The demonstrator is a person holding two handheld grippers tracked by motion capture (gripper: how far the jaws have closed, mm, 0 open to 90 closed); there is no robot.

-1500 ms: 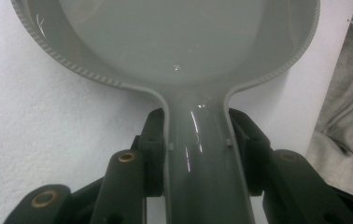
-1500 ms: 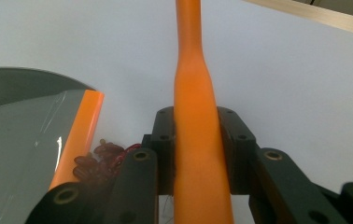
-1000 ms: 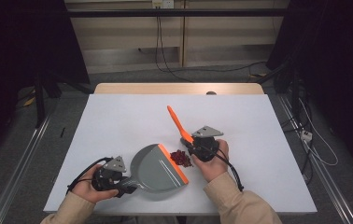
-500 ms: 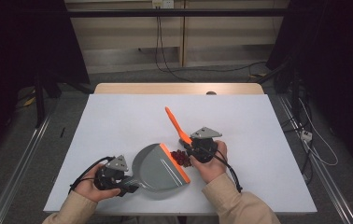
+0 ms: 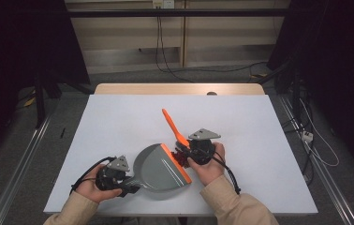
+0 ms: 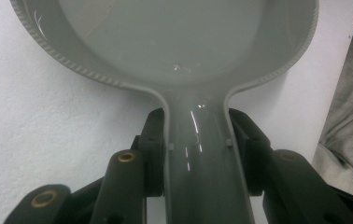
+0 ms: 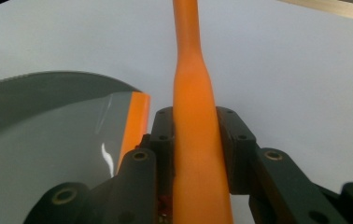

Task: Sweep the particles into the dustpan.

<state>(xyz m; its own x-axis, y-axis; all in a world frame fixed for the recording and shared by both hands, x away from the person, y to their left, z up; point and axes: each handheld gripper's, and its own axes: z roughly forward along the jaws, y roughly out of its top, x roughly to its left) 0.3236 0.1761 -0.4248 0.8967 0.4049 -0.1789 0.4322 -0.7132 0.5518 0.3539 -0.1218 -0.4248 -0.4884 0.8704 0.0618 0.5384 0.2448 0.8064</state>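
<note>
Sweeping red bits [image 5: 180, 155] into grey dustpan [image 5: 158, 168] at worktop [image 5: 119, 117] front: left claw [image 6: 198, 144] clamped on its handle, right claw [image 7: 195, 140] clamped on orange brush [image 5: 175, 129]. Next, probably: short stroke across orange lip.

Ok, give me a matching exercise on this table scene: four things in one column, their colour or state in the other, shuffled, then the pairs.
Things:
1. dustpan
2. brush handle
3. left gripper
4. table

Descriptions:
A. white, bare top
B. orange, clamped by the right gripper
C. shut on a grey handle
D. grey with an orange lip

Pairs: 1-D, 2-B, 3-C, 4-A
</note>
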